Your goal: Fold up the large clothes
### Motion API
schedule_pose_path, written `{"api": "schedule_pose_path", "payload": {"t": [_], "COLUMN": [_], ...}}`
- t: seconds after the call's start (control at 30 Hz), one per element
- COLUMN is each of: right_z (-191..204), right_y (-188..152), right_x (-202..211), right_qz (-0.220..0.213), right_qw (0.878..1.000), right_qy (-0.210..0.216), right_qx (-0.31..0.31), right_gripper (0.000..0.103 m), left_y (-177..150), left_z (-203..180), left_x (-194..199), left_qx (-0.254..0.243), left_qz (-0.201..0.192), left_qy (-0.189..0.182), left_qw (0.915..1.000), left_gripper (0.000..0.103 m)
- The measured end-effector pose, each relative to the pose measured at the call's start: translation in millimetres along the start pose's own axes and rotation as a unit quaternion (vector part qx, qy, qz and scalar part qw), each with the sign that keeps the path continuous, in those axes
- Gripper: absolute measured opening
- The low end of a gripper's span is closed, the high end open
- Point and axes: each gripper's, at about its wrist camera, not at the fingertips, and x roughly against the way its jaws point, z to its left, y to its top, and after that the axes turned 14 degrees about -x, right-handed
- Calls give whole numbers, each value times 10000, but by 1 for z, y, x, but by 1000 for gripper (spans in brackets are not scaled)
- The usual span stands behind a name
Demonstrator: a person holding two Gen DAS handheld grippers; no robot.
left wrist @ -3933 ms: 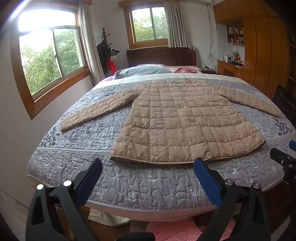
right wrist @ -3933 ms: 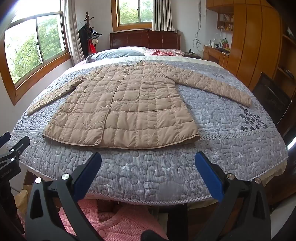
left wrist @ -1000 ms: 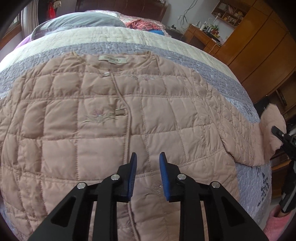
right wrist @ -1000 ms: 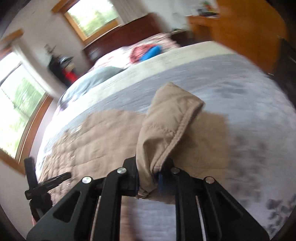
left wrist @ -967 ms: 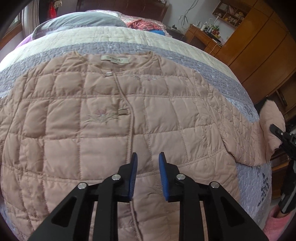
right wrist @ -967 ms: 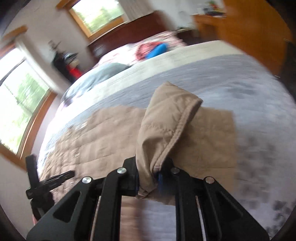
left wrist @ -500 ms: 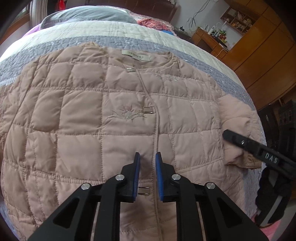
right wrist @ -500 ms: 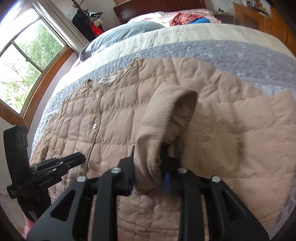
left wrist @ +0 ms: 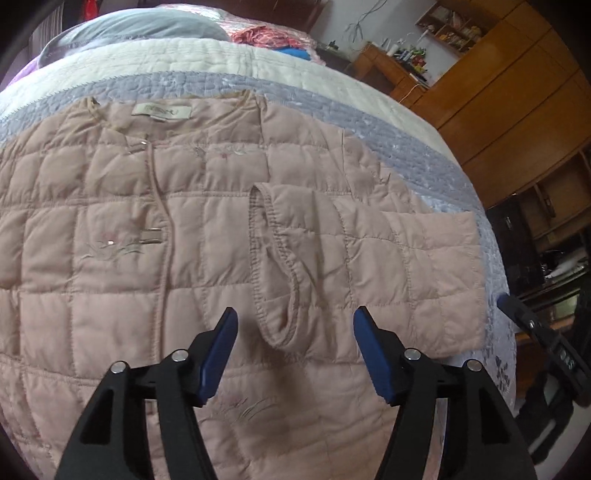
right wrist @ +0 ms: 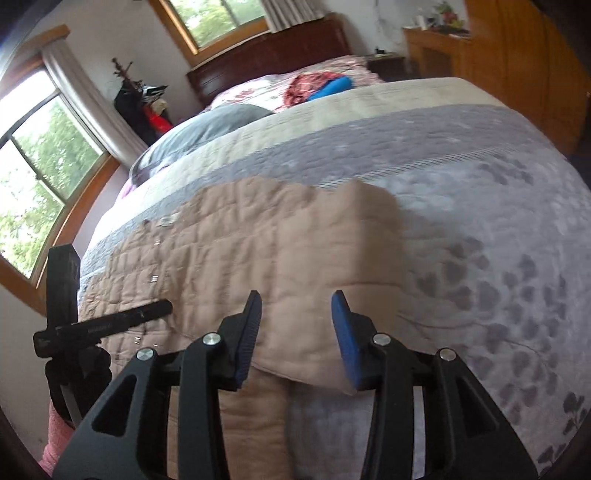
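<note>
A beige quilted jacket lies front up on the bed, collar label toward the pillows. Its right sleeve is folded in across the chest, and the cuff rests near the front placket. My left gripper hovers over the cuff's near end with its jaws opening; the pads touch nothing. In the right wrist view my right gripper is open and empty above the folded sleeve, close to the jacket's right edge. Each gripper shows at the edge of the other's view.
A grey patterned bedspread covers the bed, with a grey pillow and red and blue clothes at the head. Wooden wardrobes and a dark chair stand to the right. Windows and a coat rack are on the left.
The right gripper carried the sleeve cuff over the jacket's chest, let go of it and drew back to the right. The left gripper shifted right toward the cuff and opened its jaws.
</note>
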Motion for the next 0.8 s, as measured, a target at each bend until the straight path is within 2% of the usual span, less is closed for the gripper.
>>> {"api": "schedule_pose_path", "payload": {"t": [0.07, 0.1, 0.13, 0.23, 0.37, 0.47, 0.53, 0.67, 0.8], "right_z": [-18, -26, -32, -46, -53, -41, -30, 2, 23], "right_y": [-3, -7, -9, -13, -13, -15, -16, -19, -24], "right_x": [0, -3, -5, -11, -21, -35, -43, -53, -67], "right_qz": [56, 74, 89, 144, 332, 558, 725, 828, 915], "right_qw": [9997, 9995, 9993, 9989, 9978, 9963, 9946, 9944, 9947], "right_qy": [-187, -243, -297, -235, 103, 348, 545, 628, 449], "right_qx": [-137, -179, -227, -375, -565, -561, -508, -174, 103], "right_gripper": [40, 40, 40, 40, 40, 40, 40, 40, 36], "left_y": [2, 3, 3, 0, -14, -22, -29, -36, -51], "left_z": [-3, -6, -8, -4, 14, 36, 54, 83, 113], "left_x": [-11, -14, -15, -6, 46, 73, 93, 108, 98], "left_qx": [19, 12, -7, 46, -9, 84, 96, 192, 401], "left_qz": [103, 97, 86, -90, -716, -934, -1067, -1119, -846], "left_qy": [-77, 2, 27, -99, 294, 458, 724, 1018, 1203], "left_qw": [9999, 10000, 10000, 9999, 9970, 9945, 9916, 9883, 9883], "left_gripper": [56, 34, 19, 14, 14, 13, 13, 13, 13]}}
